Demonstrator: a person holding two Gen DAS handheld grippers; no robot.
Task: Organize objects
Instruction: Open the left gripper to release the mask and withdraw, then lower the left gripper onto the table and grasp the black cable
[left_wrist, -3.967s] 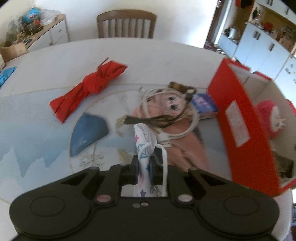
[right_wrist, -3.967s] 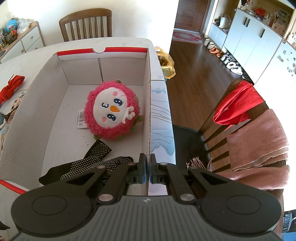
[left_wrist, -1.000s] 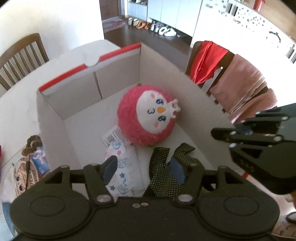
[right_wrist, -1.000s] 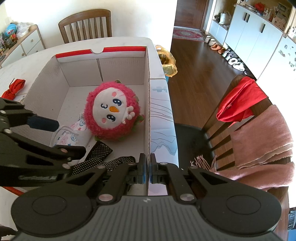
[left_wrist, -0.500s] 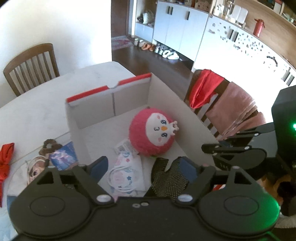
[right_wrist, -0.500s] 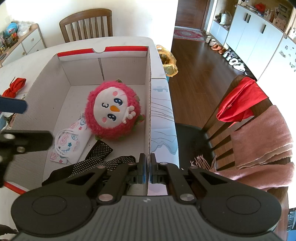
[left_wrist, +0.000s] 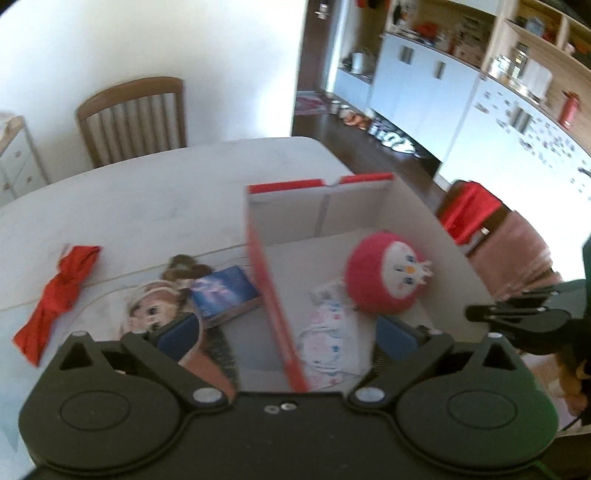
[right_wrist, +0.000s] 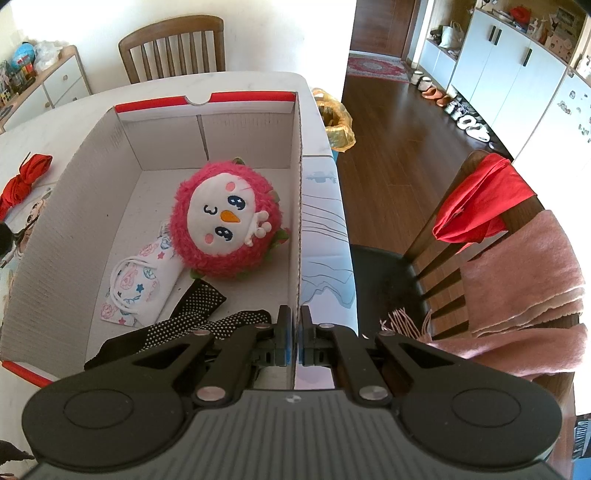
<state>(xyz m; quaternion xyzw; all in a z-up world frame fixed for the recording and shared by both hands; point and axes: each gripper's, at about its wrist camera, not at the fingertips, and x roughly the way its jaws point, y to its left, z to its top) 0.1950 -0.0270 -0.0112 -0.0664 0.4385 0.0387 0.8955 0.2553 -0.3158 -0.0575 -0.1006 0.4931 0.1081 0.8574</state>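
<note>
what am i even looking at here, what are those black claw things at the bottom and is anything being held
Each black shape is a hand-held two-finger gripper, and each picture comes from a fisheye camera mounted on it, looking along its fingers. The left gripper is opening wide with nothing between its fingers. The right gripper is shut on the side wall of the cardboard box, seemingly steadying it. Inside the box lie a pink plush toy, a patterned face mask and black dotted gloves. Still out on the table are a red cloth, a small blue packet and some items beside it too blurred to name.
</note>
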